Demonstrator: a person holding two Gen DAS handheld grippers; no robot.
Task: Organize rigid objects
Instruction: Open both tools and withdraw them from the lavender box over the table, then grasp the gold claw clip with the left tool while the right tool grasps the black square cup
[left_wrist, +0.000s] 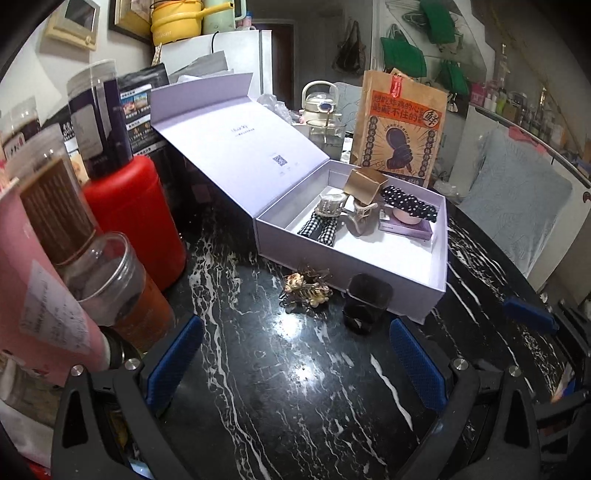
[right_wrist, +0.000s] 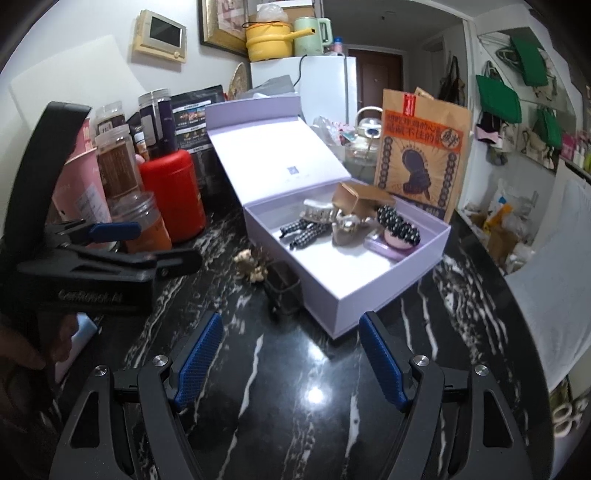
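An open lilac box (left_wrist: 406, 295) (right_wrist: 373, 295) stands on the black marble table with its lid tilted back. Inside lie a gold box (left_wrist: 364, 186), a checked bow clip (left_wrist: 319, 230), a clear claw clip (left_wrist: 332, 205), a dotted black hair tie (left_wrist: 410, 206) and a purple case (left_wrist: 406, 229). On the table in front of the box lie a tortoiseshell hair clip (left_wrist: 304, 291) (right_wrist: 253, 267) and a small black case (left_wrist: 365, 306) (right_wrist: 284, 291). My left gripper (left_wrist: 295, 354) is open and empty, just short of these two. My right gripper (right_wrist: 291, 350) is open and empty near the box corner.
Jars, a red canister (left_wrist: 136, 218) (right_wrist: 173, 192) and a pink box (left_wrist: 40, 295) crowd the left side. A brown paper bag (left_wrist: 399, 125) (right_wrist: 421, 155) and a glass kettle (left_wrist: 321, 110) stand behind the box. The table edge curves off at the right.
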